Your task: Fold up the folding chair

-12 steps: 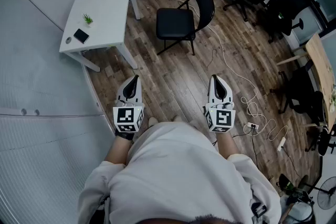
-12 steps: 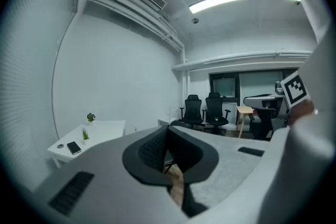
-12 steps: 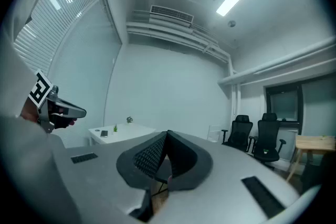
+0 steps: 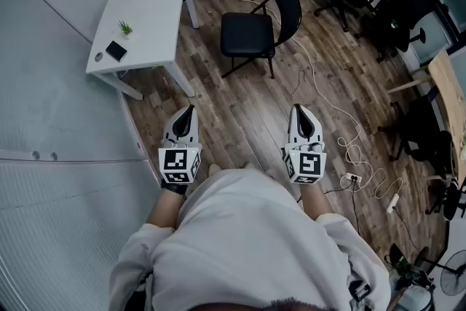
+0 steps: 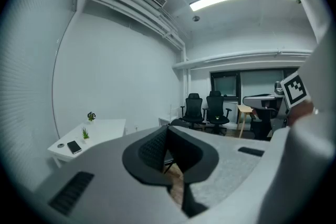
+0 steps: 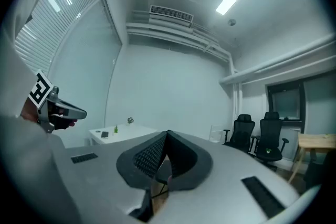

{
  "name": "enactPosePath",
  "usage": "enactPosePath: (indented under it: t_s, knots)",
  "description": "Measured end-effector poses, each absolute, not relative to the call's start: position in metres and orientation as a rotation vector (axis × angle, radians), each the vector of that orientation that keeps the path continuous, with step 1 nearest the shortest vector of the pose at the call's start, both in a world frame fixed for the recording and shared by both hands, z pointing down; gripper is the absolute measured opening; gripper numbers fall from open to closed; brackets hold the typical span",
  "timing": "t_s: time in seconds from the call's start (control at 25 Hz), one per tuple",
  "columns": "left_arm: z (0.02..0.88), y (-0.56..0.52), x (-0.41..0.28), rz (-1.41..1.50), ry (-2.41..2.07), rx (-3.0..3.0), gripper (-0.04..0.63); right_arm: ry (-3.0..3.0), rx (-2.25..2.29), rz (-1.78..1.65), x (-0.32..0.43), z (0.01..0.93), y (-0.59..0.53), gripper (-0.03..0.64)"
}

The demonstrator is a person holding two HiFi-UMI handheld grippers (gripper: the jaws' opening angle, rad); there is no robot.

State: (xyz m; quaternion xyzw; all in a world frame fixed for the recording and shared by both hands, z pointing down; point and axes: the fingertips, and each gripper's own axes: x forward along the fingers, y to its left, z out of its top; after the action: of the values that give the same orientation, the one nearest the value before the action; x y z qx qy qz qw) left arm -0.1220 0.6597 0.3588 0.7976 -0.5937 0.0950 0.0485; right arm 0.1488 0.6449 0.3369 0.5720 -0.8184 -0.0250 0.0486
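Head view: both claws clenched on nothing, left gripper [image 4: 189,113] and right gripper [image 4: 297,113] held low out front, well apart from the folding chair [image 4: 258,29], set open on the wood floor beside the white table [image 4: 149,4]. Could easily trip on the white cable [image 4: 352,151] trailing past its legs while walking over.

Left gripper view: pinched shut, empty.

Right gripper view: same deal, shut and empty.

Black padded seat, rounded back, thin dark frame, seat down flat.
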Motion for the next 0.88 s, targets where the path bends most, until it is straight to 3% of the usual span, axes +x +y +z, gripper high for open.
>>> enactPosePath:
  t_s: [0.2,0.24,0.28,0.32,0.4,0.48,0.88]
  knots:
    - [0.356,0.655,-0.116,0.236,-1.770,2.468,0.021,-2.529,1.751,-0.075,0.150,0.334,0.641,0.020]
    - [0.357,0.653,-0.113,0.234,-1.748,2.479,0.111,-2.537,1.736,-0.074,0.149,0.335,0.640,0.031]
    - [0.359,0.651,-0.111,0.234,-1.729,2.485,0.211,-2.543,1.720,-0.075,0.148,0.335,0.639,0.163]
    - [0.360,0.649,-0.111,0.234,-1.719,2.489,0.254,-2.548,1.708,-0.080,0.147,0.335,0.638,0.260]
    - [0.360,0.649,-0.109,0.228,-1.721,2.499,0.354,-2.546,1.702,-0.121,0.149,0.332,0.640,0.342]
    - [0.358,0.647,-0.109,0.220,-1.734,2.507,0.402,-2.537,1.714,-0.170,0.154,0.329,0.641,0.385]
    - [0.367,0.636,-0.100,0.253,-1.739,2.471,0.416,-2.532,1.686,-0.126,0.173,0.347,0.633,0.399]
